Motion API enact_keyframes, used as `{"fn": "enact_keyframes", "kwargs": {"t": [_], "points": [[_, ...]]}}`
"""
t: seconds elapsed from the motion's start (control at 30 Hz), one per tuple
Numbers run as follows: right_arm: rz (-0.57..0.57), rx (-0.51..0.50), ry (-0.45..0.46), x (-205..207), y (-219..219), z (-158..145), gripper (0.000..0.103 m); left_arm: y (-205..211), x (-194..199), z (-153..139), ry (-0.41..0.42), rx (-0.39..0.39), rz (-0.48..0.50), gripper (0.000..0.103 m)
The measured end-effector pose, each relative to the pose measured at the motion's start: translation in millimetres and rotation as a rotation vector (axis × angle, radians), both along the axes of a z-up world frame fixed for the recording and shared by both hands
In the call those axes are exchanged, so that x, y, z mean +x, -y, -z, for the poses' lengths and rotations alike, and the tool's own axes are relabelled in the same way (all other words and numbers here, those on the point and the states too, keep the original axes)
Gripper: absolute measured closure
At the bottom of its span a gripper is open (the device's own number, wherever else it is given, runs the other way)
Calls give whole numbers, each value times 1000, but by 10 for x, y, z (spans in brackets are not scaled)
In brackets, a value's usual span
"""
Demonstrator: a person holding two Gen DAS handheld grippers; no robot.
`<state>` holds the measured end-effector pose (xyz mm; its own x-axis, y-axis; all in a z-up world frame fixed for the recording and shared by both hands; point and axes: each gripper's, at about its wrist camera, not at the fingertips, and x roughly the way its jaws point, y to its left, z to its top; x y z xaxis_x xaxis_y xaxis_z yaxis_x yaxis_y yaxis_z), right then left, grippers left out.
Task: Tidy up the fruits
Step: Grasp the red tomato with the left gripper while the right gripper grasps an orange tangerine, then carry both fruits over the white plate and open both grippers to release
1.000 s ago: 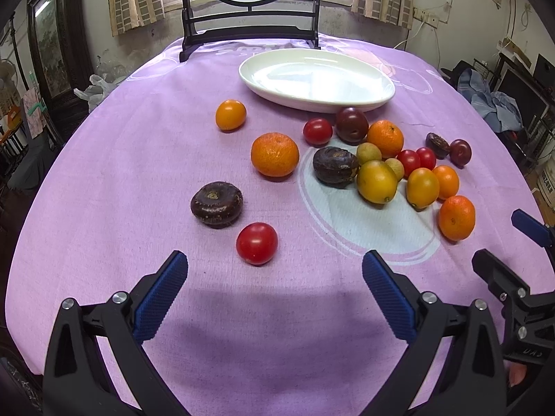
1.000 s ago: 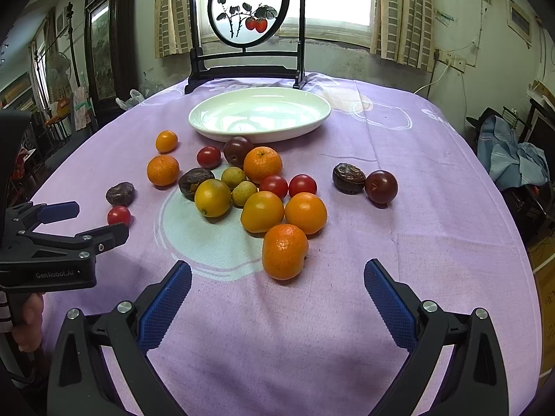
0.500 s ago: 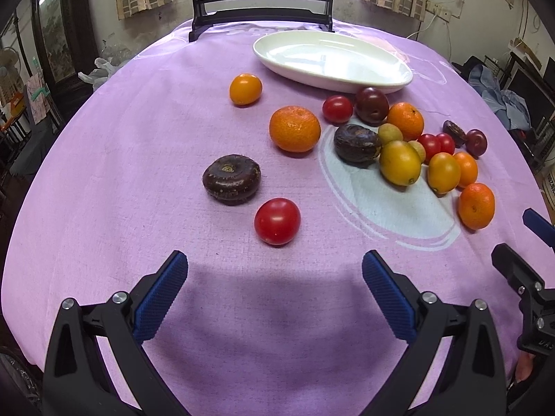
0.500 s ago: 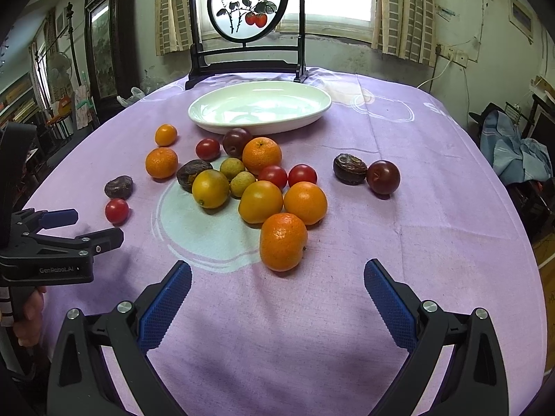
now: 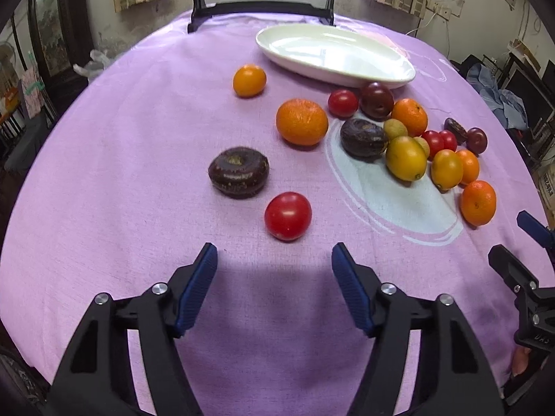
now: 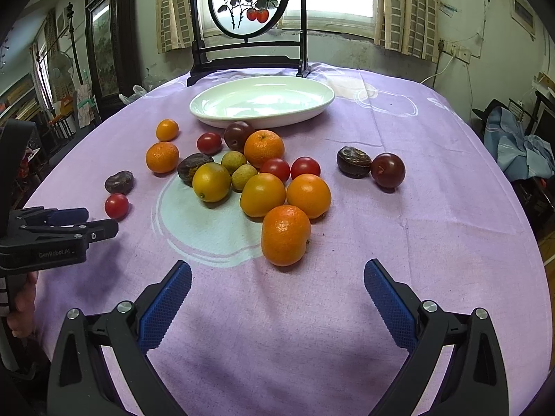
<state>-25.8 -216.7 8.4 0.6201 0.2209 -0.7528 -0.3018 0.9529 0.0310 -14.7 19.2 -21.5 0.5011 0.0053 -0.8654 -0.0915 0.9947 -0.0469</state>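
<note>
Fruit lies scattered on a round surface (image 6: 433,208) covered with a purple cloth, and none of it is in the white plate (image 6: 262,104) at the far side. A dark wooden screen with a round painting (image 6: 249,0) stands behind the plate.

At the near left, a red tomato (image 5: 288,216) lies just in front of the left hand-held gripper (image 5: 274,270). Its jaws are closing, but nothing is between them; the blue pads (image 5: 197,287) are apart and touch no fruit. Just beyond the tomato, to the left, lies a dark wrinkled fruit (image 5: 238,172). Farther away lie a big orange (image 5: 301,122) and a small orange fruit (image 5: 249,80).

The main group sits in the middle of the surface, near the plate: oranges, yellow fruits, small green ones, red tomatoes and a dark plum (image 6: 237,135). One orange (image 6: 285,235) lies nearest to the right hand-held gripper (image 6: 277,287), which hovers wide over the cloth and holds nothing. At the right, apart from the group, a wrinkled brown fruit (image 6: 353,162) and a second dark plum (image 6: 387,170) touch each other.

A hand (image 6: 20,305) grips the handle of the left tool at the left edge.
</note>
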Motion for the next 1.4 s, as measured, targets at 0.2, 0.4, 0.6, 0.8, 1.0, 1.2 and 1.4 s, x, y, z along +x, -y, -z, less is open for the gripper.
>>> {"fn": "enact_keyframes", "kwargs": {"t": [0.2,0.4,0.6,0.8,1.0,1.2,1.4], "points": [[0,7,-6,22,46,27,3,151,120,47,-18,14,20,52],[15,19,-12,31,132,33,3,172,267,45,-6,36,-14,75],[1,19,-18,39,158,40,3,81,234,9,15,-15,-15,77],[-27,32,-61,159,99,79,30,45,148,-61,52,-34,2,77],[-47,20,-115,374,-69,168,53,31,95,-106,66,-37,16,77],[-40,41,-120,489,-56,157,69,54,205,-178,68,-18,50,77],[-92,86,16,491,20,-285,69,202,536,-564,139,5,124,77]]}}
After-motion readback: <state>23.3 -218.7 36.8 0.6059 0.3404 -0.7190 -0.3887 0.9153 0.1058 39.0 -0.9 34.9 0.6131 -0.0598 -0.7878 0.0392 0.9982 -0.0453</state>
